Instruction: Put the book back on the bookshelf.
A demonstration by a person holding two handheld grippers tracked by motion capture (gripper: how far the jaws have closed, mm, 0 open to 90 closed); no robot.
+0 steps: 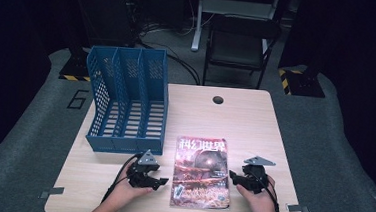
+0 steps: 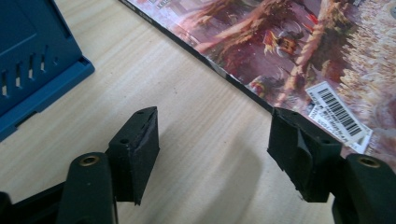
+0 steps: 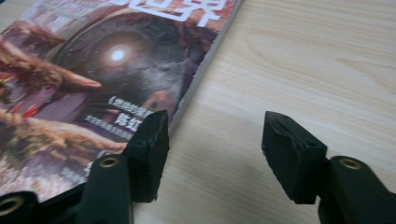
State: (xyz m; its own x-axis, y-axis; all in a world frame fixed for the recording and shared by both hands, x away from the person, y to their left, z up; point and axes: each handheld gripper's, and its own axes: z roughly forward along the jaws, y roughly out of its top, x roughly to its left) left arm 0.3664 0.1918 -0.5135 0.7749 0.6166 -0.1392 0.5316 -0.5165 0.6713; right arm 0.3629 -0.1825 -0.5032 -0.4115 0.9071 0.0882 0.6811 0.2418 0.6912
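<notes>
A magazine (image 1: 202, 172) with a reddish cover lies flat near the table's front edge, between my two grippers. Just left of its lower left edge sits my left gripper (image 1: 163, 182), pointing right at it. In the left gripper view this gripper (image 2: 215, 135) is open over bare wood, with one jaw reaching the magazine (image 2: 289, 42) by its barcode corner. My right gripper (image 1: 233, 177) is at the magazine's right edge, pointing left. In the right gripper view it (image 3: 215, 140) is open, one jaw above the magazine (image 3: 93, 70) and the other above the table.
A blue three-slot file rack (image 1: 128, 102) stands at the back left of the wooden table (image 1: 245, 120), and its base (image 2: 32, 70) lies close to my left gripper. A cable hole (image 1: 218, 99) is at the back middle. A black chair (image 1: 240, 44) stands behind the table.
</notes>
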